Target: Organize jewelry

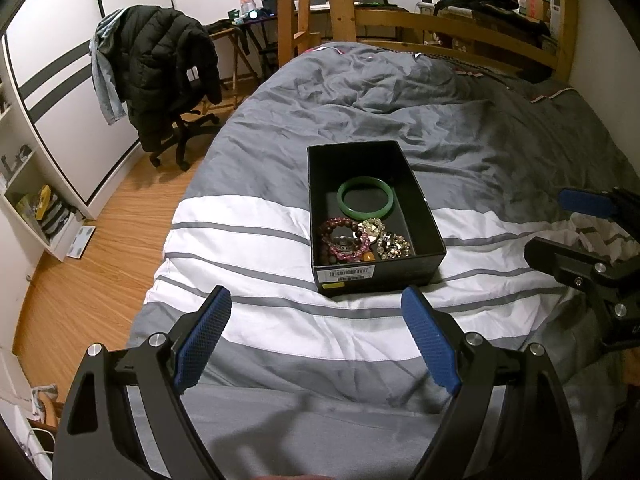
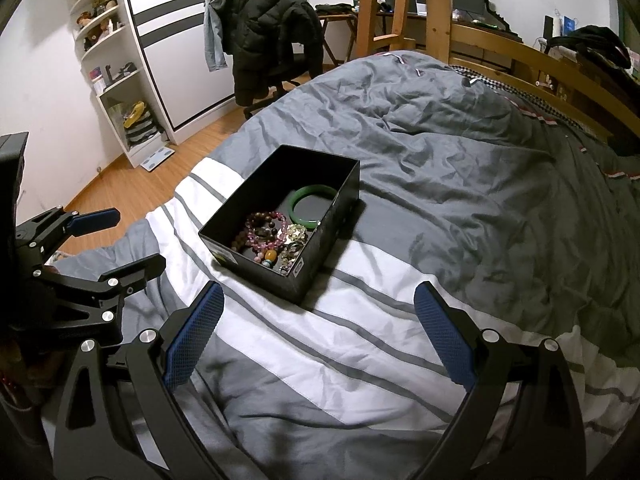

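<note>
A black open box (image 1: 380,274) (image 2: 248,248) rests on the bed's striped duvet. Inside lie a green bangle (image 1: 365,197) (image 2: 311,205), pink and brown bead bracelets (image 1: 340,238) (image 2: 264,230) and a pale beaded piece (image 1: 390,240) (image 2: 294,240). My left gripper (image 1: 316,304) hangs open just short of the box's near end, nothing between its blue pads. My right gripper (image 2: 320,300) is open too, to the right of the box and a little back from it, empty. Each gripper shows in the other's view: the right gripper (image 1: 560,220) at the right edge, the left gripper (image 2: 136,236) at the left edge.
The grey and white duvet (image 1: 480,128) (image 2: 460,168) is rumpled beyond the box. Left of the bed lies wooden floor (image 1: 100,272), with an office chair draped in a black jacket (image 1: 160,80) (image 2: 272,28), a white wardrobe (image 2: 180,40) and shelves. A wooden bed frame (image 2: 500,44) stands behind.
</note>
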`<state>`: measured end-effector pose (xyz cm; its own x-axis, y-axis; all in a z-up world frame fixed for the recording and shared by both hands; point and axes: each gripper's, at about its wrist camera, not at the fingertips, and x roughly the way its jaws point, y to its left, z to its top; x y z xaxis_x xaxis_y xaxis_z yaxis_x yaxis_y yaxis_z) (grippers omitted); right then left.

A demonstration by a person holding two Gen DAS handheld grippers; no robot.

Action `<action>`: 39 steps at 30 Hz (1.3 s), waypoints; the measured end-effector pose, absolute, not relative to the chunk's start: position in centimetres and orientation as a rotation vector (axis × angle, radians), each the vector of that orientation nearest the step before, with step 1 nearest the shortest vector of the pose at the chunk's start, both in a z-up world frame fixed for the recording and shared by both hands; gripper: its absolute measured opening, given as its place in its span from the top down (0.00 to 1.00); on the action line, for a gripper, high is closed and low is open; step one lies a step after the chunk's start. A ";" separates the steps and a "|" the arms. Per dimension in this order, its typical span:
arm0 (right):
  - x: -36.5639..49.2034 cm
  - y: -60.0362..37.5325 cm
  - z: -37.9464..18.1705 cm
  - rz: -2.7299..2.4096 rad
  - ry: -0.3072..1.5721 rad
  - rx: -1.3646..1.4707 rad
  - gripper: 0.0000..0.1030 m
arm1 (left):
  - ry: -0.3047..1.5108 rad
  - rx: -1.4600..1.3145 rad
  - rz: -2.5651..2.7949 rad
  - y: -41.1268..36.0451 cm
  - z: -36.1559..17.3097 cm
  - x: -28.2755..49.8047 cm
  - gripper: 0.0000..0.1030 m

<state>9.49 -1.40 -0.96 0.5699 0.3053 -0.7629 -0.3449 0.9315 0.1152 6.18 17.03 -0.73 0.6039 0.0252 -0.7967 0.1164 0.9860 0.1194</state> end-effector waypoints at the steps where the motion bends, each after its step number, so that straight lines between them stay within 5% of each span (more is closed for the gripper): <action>1: 9.5 -1.4 -0.9 0.383 0.886 -0.047 0.08 | 0.922 0.166 -0.055 17.0 -0.7 6.2 0.17; 39: 9.4 -1.3 -1.1 0.381 0.885 -0.046 0.08 | 0.926 0.177 -0.067 16.8 -0.7 6.3 0.15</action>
<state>9.42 -1.31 -1.11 0.5709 0.3056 -0.7620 -0.3434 0.9319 0.1165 6.25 16.81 -0.74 0.6002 0.0183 -0.7997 0.1336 0.9834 0.1227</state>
